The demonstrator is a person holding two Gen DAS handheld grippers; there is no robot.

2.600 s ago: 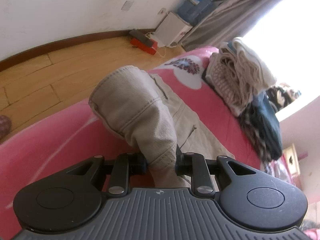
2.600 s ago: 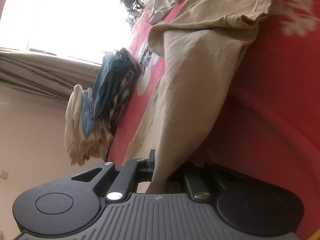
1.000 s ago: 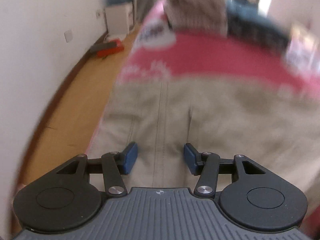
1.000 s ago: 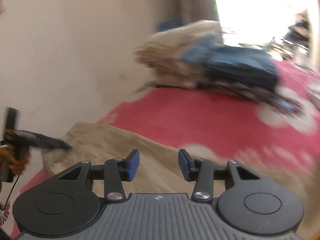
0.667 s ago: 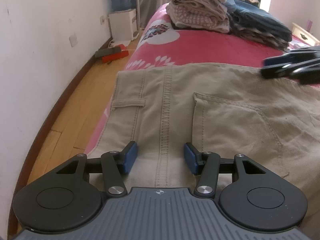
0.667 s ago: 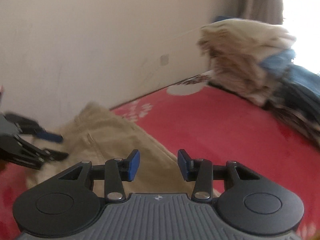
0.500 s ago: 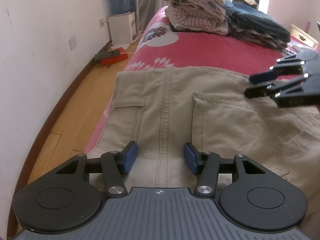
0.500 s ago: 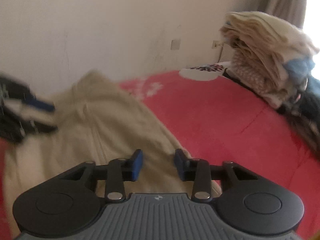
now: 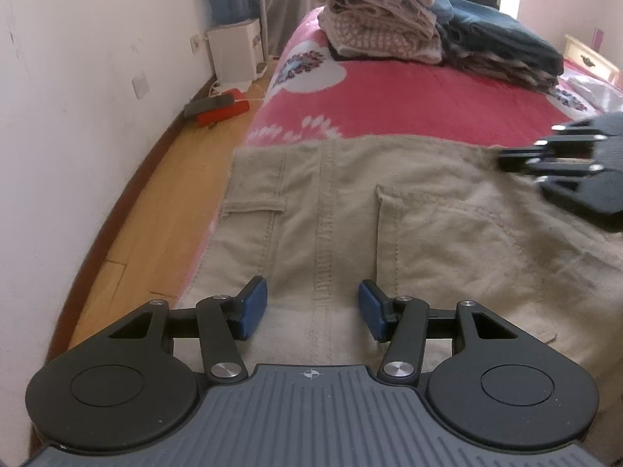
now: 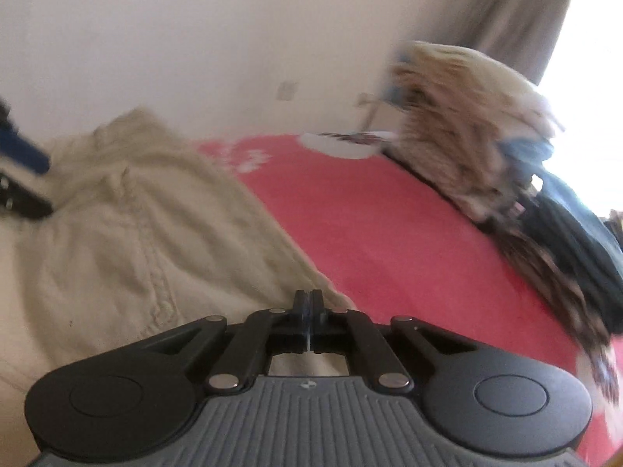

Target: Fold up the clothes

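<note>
Beige trousers [image 9: 428, 225] lie flat across the near part of a red bed cover [image 9: 428, 101], back pocket and centre seam facing up. My left gripper [image 9: 313, 307] hovers open over their near edge, the seam running between its blue pads [image 9: 253, 307]. My right gripper [image 10: 309, 305] is shut, its tips at the far edge of the trousers [image 10: 136, 233]; I see no cloth between the pads. In the left wrist view the right gripper [image 9: 506, 159] reaches in from the right at that same edge. The left gripper [image 10: 19, 179] shows blurred at the left border of the right wrist view.
A stack of folded light clothes [image 9: 381, 19] and a dark folded pile [image 9: 502, 46] sit at the bed's far end. Left of the bed lie a wooden floor, a red box [image 9: 222, 111], a white water dispenser [image 9: 235, 52] and a white wall.
The right gripper swung down to the trousers' far edge and its jaws went from open to shut. The left gripper stayed open over the near edge.
</note>
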